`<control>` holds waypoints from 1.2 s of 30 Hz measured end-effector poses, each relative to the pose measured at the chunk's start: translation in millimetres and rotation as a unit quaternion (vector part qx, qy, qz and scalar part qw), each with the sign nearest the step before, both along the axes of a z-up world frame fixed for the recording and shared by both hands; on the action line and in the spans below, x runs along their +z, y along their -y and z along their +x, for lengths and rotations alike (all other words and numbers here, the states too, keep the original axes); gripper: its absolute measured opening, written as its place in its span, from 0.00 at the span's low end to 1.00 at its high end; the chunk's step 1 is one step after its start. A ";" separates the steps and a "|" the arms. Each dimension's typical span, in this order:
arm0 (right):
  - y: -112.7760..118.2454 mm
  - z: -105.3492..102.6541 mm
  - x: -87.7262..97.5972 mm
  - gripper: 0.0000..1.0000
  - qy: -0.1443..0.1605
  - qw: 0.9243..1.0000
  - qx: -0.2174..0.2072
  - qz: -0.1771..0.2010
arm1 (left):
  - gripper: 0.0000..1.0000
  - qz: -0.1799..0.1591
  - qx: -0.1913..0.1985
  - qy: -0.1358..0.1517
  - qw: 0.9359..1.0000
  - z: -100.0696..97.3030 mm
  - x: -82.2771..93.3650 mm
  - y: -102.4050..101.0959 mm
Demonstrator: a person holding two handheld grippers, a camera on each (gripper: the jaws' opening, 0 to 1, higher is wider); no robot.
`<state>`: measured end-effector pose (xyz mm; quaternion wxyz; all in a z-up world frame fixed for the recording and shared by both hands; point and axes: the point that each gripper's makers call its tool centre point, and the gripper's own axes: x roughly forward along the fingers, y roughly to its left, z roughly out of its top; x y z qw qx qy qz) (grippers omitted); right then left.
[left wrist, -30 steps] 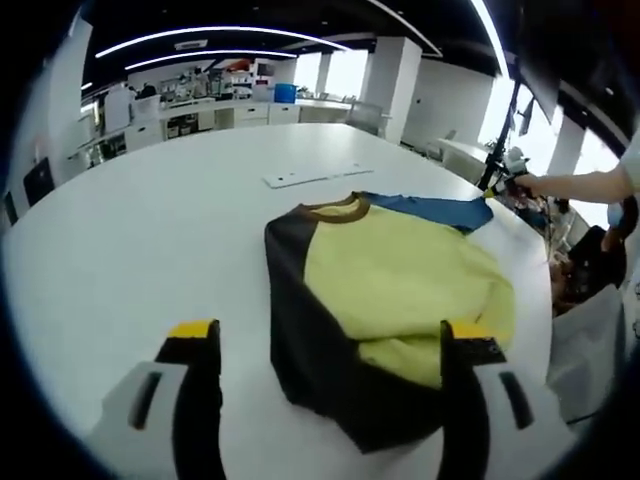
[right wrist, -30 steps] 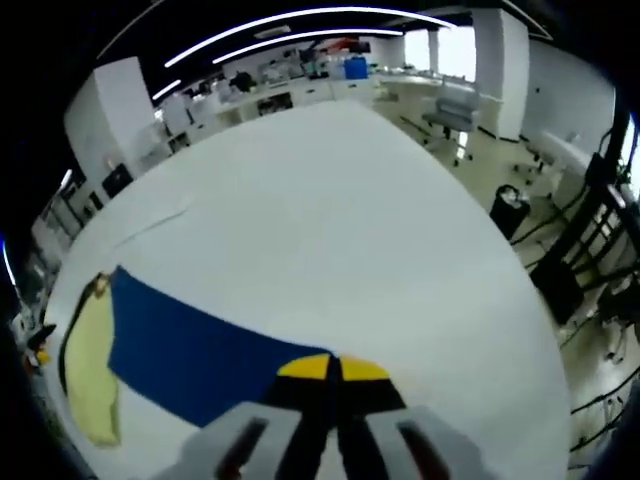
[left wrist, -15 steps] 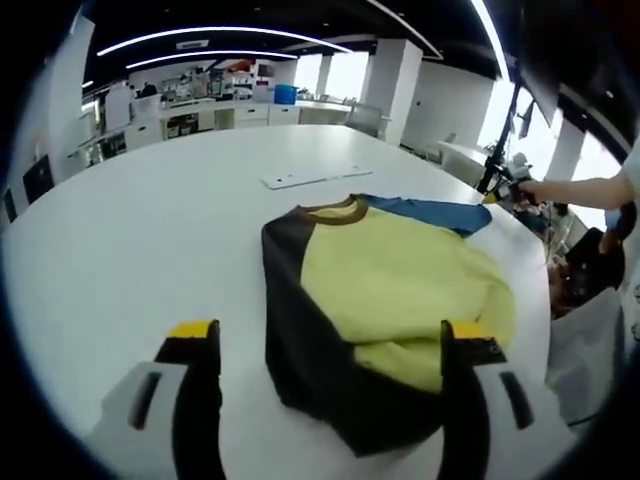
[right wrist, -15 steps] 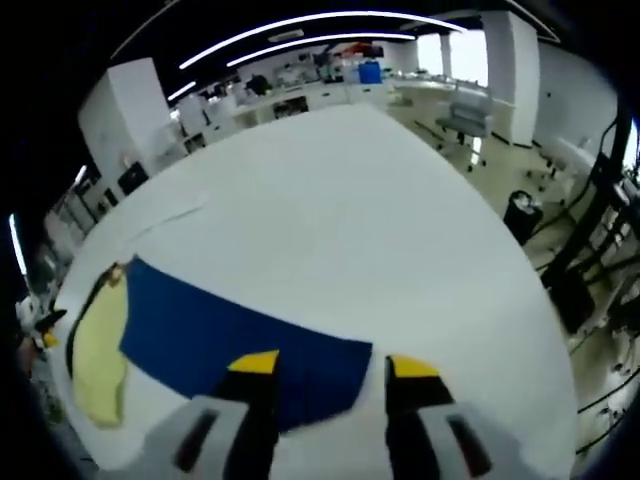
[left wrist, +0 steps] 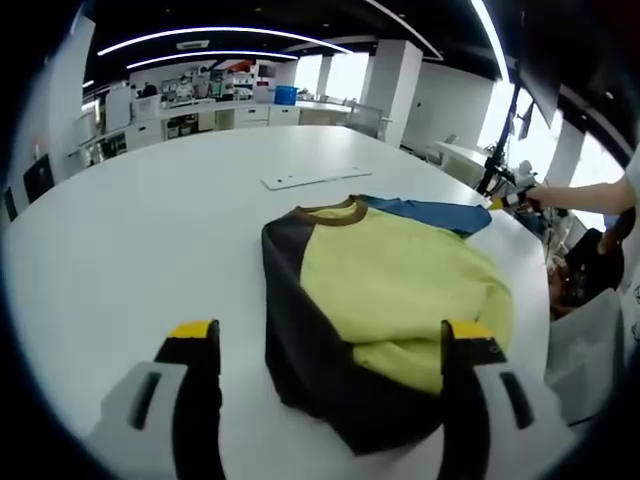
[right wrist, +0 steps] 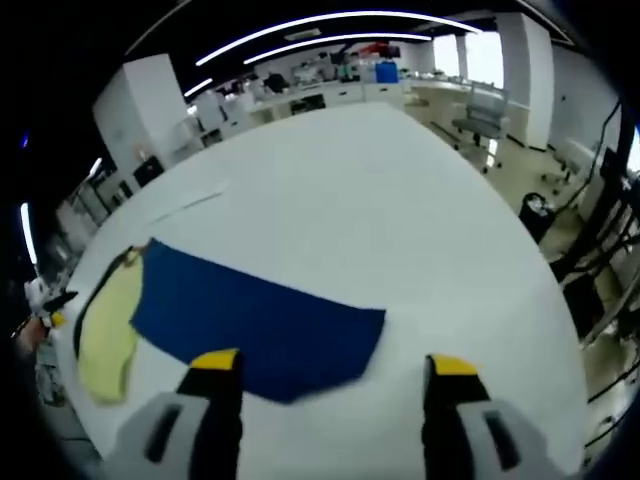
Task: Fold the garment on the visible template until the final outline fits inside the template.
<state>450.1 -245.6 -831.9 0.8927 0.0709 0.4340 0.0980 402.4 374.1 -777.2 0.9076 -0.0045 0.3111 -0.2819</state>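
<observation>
Left gripper [left wrist: 330,345]: hovering low over the near edge of the surface [left wrist: 150,230], its fingers [left wrist: 195,340] spread wide and grasping nothing; the garment is lying between and just beyond them, so it looks poised for the next fold rather than working.
Garment [left wrist: 380,300]: lying flat on the white surface, yellow body facing up, dark sleeve folded along its left side, brown collar at the far end.
Blue sleeve [right wrist: 255,320]: lying stretched out flat to the right of the yellow body, probably spread smooth so it can be folded inward next.
Right gripper [right wrist: 328,375]: hanging just above the sleeve's near edge, fingers [right wrist: 215,362] released and apart, nothing between them.
Template: I cannot make out any outline under the garment; a flat white strip [left wrist: 315,177] is lying farther off on the surface.
Containers: none on the surface; a blue bin [left wrist: 285,93] is sitting on the far counter, contents too small to tell.
Progress: folding is looking partly done, with the blue sleeve not yet folded in.
</observation>
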 end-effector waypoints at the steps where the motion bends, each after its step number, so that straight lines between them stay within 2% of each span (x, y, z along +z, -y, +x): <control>1: -0.4 -0.2 -0.4 0.70 0.000 1.000 0.000 0.004 | 0.88 -0.003 0.001 0.000 1.000 0.1 0.4 0.6; 6: -3.2 -2.7 -3.1 0.62 -0.004 1.000 -0.005 0.019 | 0.88 -0.003 0.001 0.000 1.000 -0.8 -0.1 1.1; 10: -8.6 -5.6 -6.7 0.51 -0.013 0.999 -0.006 0.037 | 0.88 -0.003 0.003 -0.002 1.000 -2.5 -1.2 1.2; 13: -10.6 -6.0 -7.4 0.48 -0.011 0.999 -0.008 0.037 | 0.88 -0.004 0.003 -0.004 1.000 -4.1 -2.3 0.0; 20: -10.5 -3.1 1.3 0.36 0.002 0.998 -0.025 0.061 | 0.88 -0.006 0.006 -0.004 1.000 -5.2 -3.7 -3.7; 24: -14.0 -6.4 6.9 0.24 0.005 0.997 -0.034 0.072 | 0.88 -0.010 0.007 -0.002 1.000 -5.8 -2.5 -0.6; 29: -22.5 -11.8 16.1 0.13 0.010 0.997 -0.036 0.072 | 0.88 -0.013 0.007 -0.001 1.000 -6.9 -2.8 -0.4; 32: -26.5 -12.7 14.7 0.00 0.006 0.997 -0.036 0.067 | 0.88 -0.015 0.008 -0.001 1.000 -7.8 -2.5 -0.7; 36: -29.5 -17.0 15.6 0.00 0.003 0.998 -0.037 0.056 | 0.88 -0.014 0.011 0.000 1.000 -11.2 -1.7 -1.5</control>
